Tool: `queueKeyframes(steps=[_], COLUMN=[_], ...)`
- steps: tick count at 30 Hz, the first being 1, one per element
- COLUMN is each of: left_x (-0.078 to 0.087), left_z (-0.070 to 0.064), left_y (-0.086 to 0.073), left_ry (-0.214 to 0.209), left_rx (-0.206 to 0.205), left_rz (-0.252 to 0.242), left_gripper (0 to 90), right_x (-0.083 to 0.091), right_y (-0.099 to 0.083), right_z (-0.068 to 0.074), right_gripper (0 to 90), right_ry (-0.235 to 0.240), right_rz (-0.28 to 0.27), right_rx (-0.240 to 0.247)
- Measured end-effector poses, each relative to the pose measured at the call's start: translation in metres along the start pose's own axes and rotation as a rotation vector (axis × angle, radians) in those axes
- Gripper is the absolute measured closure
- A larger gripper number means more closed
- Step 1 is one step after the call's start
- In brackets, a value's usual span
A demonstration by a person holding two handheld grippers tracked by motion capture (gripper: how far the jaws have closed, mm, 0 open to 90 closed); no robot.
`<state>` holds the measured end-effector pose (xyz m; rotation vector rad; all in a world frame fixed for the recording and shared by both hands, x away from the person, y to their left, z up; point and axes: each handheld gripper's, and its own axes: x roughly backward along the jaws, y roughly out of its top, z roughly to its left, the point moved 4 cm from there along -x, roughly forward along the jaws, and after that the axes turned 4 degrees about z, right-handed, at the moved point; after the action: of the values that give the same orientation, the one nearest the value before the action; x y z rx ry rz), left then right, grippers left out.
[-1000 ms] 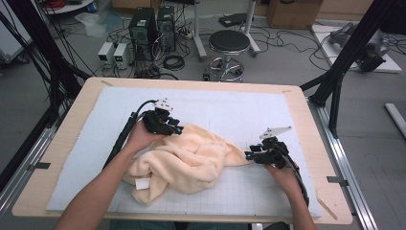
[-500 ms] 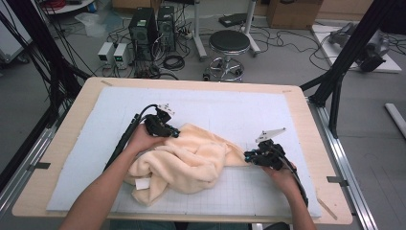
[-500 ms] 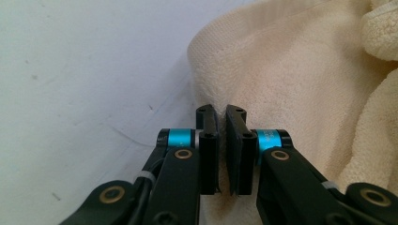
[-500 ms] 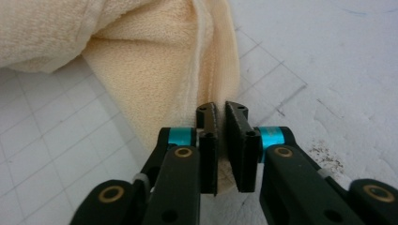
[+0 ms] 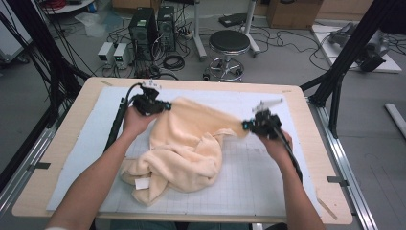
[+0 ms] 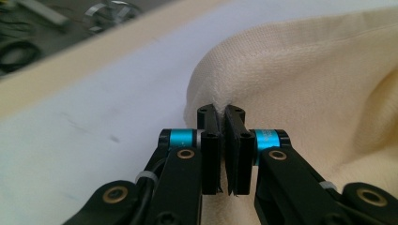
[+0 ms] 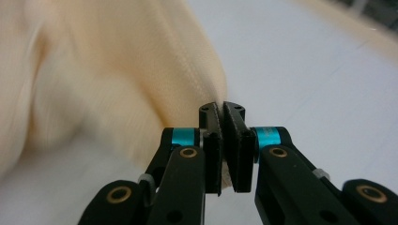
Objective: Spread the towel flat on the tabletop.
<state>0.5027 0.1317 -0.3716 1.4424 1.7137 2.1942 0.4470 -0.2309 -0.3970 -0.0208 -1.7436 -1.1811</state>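
Now towel [image 5: 191, 143] (cream) between both clamped grippers.

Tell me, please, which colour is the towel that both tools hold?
The towel is plain pale cream-yellow, without pattern; the high view shows it best.

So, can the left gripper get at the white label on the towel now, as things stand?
Probably not yet. The left gripper is shut on the towel at its far edge, so it would have to let go first. The white label lies uncovered at the near end, with nothing in the way.
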Motion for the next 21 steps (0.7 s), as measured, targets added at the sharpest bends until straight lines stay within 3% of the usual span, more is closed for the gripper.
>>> queueKeyframes(steps=[1, 2, 3, 4, 6, 10, 14, 21], left_x=[0.0, 0.0, 0.001, 0.001, 0.003, 0.009, 0.018, 0.046], left_z=[0.004, 0.008, 0.012, 0.016, 0.024, 0.029, 0.021, -0.007], left_y=[0.01, 0.016, 0.02, 0.019, 0.011, -0.016, -0.04, -0.069], left_ry=[0.052, 0.107, 0.124, 0.102, 0.067, 0.015, -0.04, -0.148], left_rx=[0.001, 0.001, 0.024, 0.045, 0.05, 0.053, 0.03, -0.022], left_rz=[-0.013, -0.032, -0.047, -0.054, -0.02, -0.003, 0.008, -0.023], left_gripper=[83.4, 75.1, 60.1, 54.3, 53.6, 52.1, 52.1, 52.0], right_x=[0.0, 0.0, 0.0, -0.001, -0.004, -0.016, -0.021, -0.003], right_y=[0.018, 0.033, 0.044, 0.051, 0.054, 0.039, 0.022, 0.008], right_z=[-0.012, -0.022, -0.028, -0.032, -0.028, -0.015, 0.004, 0.051], right_gripper=[80.7, 73.8, 69.8, 67.6, 65.7, 62.6, 60.5, 55.2], right_ry=[-0.039, -0.099, -0.126, -0.116, -0.09, -0.023, 0.036, 0.149], right_rz=[-0.019, -0.034, -0.043, -0.052, -0.043, -0.012, -0.006, -0.051], right_rx=[-0.026, -0.043, -0.055, -0.069, -0.043, -0.002, 0.011, 0.073])
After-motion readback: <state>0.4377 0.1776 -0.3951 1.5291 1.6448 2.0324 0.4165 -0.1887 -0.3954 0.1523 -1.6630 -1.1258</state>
